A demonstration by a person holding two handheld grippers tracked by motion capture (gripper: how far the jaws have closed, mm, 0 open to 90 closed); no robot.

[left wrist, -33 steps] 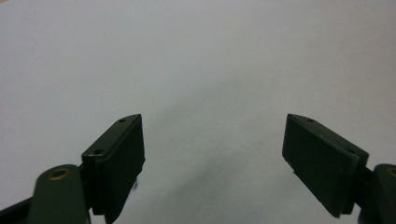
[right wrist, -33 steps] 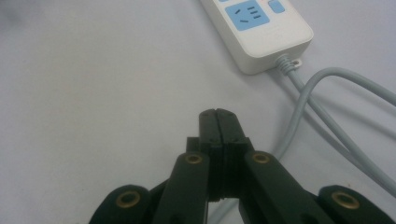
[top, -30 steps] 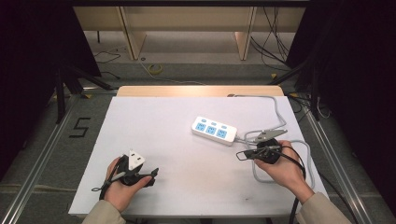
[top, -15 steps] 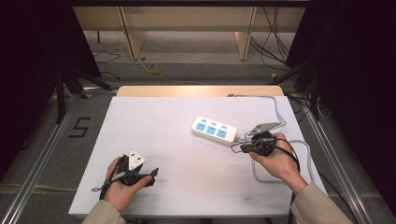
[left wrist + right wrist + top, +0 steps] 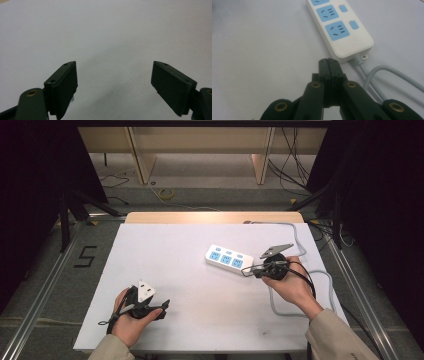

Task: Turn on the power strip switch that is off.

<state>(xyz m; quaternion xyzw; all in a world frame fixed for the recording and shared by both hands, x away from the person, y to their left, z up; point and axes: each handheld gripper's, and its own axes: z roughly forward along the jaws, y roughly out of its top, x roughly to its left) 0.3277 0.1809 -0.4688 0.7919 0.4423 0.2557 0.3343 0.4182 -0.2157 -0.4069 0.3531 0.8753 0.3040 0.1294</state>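
Apparently an approach is in hand: the right gripper [image 5: 328, 61], jaws pressed together on nothing, sits just beside the cord end of the white power strip [image 5: 229, 259] at centre-right, and must part them before grasping, while the left gripper [image 5: 113, 86] idles wide apart near-left.

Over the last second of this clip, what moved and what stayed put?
The right gripper moved up the table to the cable end of the power strip, its jaws pressed together and empty, tips just short of the strip. The left gripper stayed at the near left, jaws apart, holding nothing. The strip and its grey cable lie as before.
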